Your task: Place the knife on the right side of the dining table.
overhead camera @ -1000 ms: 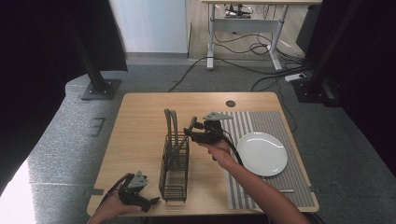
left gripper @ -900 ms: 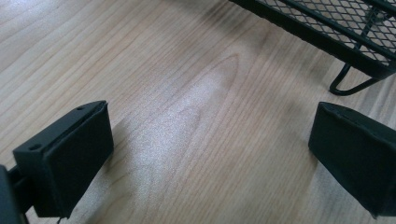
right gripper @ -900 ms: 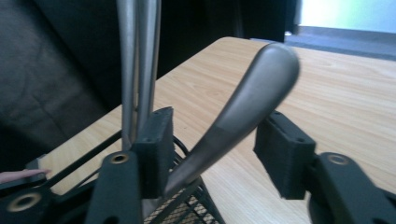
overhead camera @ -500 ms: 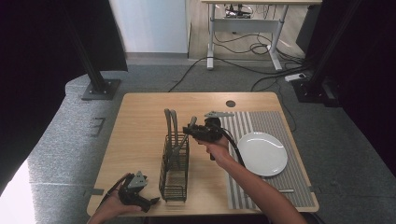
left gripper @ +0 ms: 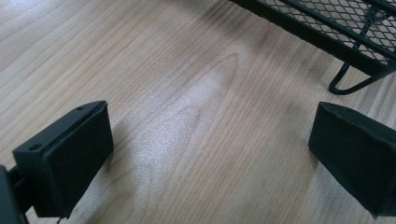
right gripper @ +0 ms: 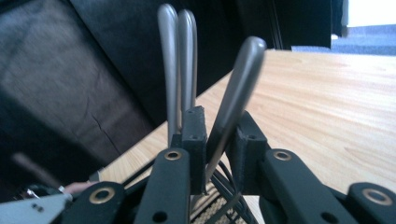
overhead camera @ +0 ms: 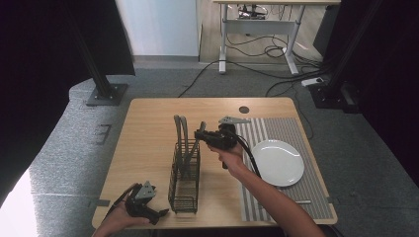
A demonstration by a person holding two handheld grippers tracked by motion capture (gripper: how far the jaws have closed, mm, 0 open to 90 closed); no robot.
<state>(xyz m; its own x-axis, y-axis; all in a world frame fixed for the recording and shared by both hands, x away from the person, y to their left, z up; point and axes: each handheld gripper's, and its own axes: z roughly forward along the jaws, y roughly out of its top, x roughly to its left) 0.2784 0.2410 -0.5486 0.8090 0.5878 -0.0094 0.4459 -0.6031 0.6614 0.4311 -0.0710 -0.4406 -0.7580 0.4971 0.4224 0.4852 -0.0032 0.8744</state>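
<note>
Cutlery handle [right gripper: 236,93], leaning in the black wire caddy [overhead camera: 184,177] at bench centre, sits between the just-closing jaws of the right hand-held gripper [right gripper: 219,135], clenched on it. Steel looks stiff, light, slippery; hold mid-handle. Left hand-held gripper [left gripper: 210,154], at 7 o'clock, rests released.

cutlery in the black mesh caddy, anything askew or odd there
One utensil handle leans aslant from the mesh caddy while two handles beside it stand upright. The right gripper, whose jaws have just been closing, clamps the leaning one. Nothing looks spilled or damaged.
</note>
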